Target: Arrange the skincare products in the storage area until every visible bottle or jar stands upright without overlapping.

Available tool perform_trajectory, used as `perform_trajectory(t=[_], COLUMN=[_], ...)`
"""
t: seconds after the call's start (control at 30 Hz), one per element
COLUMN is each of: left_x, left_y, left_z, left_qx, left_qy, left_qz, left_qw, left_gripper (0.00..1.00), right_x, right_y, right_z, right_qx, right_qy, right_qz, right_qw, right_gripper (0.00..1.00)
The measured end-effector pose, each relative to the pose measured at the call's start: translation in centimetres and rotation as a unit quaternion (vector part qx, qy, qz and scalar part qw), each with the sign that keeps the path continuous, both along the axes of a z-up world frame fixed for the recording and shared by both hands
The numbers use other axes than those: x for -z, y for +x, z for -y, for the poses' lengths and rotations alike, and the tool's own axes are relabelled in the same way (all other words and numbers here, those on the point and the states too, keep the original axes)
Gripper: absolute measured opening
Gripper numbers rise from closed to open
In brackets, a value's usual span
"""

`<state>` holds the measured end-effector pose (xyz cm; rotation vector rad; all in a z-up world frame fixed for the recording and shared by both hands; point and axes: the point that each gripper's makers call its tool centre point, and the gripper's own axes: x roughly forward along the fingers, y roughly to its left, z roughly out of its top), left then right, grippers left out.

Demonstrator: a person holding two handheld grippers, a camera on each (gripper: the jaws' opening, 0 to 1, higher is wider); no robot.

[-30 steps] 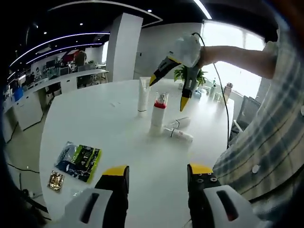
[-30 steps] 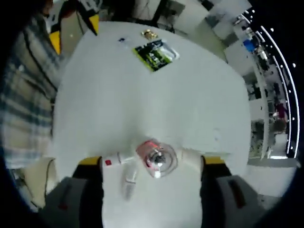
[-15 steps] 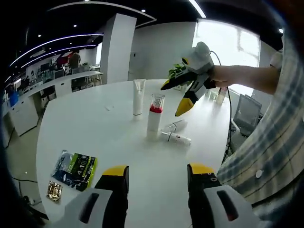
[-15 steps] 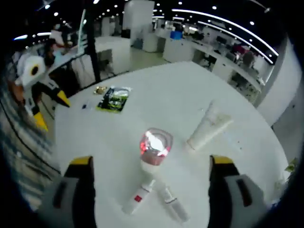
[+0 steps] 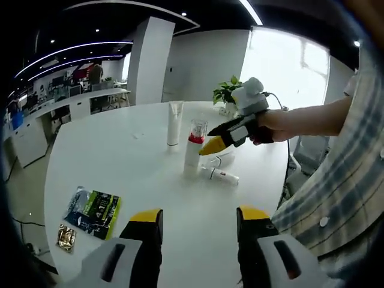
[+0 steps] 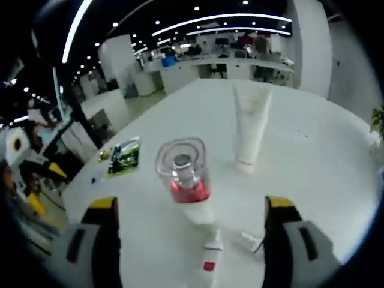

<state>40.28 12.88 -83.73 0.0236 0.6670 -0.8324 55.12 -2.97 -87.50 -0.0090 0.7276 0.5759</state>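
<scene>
On table (image 5: 120,156): pump bottle (image 6: 187,186) upright, label unreadable; both tongs apart.

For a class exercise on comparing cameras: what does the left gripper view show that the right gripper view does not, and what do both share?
Left gripper view alone: the right gripper from outside, held in a hand near the pump bottle, jaws open; a plaid sleeve; a potted plant; both small bottles lying flat behind the pump bottle.

Right gripper view alone: the pump bottle's clear cap seen close, between its own open jaws.

Shared: the white table, the upright pump bottle, the upright white tube, and the green packet.
</scene>
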Motion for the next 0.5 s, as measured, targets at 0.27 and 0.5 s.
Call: perform_trajectory(t=[0.27,0.5], left_x=[-0.4,-0.5], left_y=[-0.2,-0.2], left_z=[-0.9,-2.0], left_qx=[-0.009,-0.018], left_qy=[0.000,0.002], left_qz=[0.003,0.001], left_qw=[1.0000,0.9998], left_gripper=[0.51,0.51], right_x=[1.4,2.0], right_y=[1.0,1.8], right_z=[-1.2,-1.3], right_qx=[0.021,0.057], right_qy=[-0.010,0.005], right_qz=[0.012,0.005], right_qw=[0.9997,0.9983], right_gripper=[0.85,0.59])
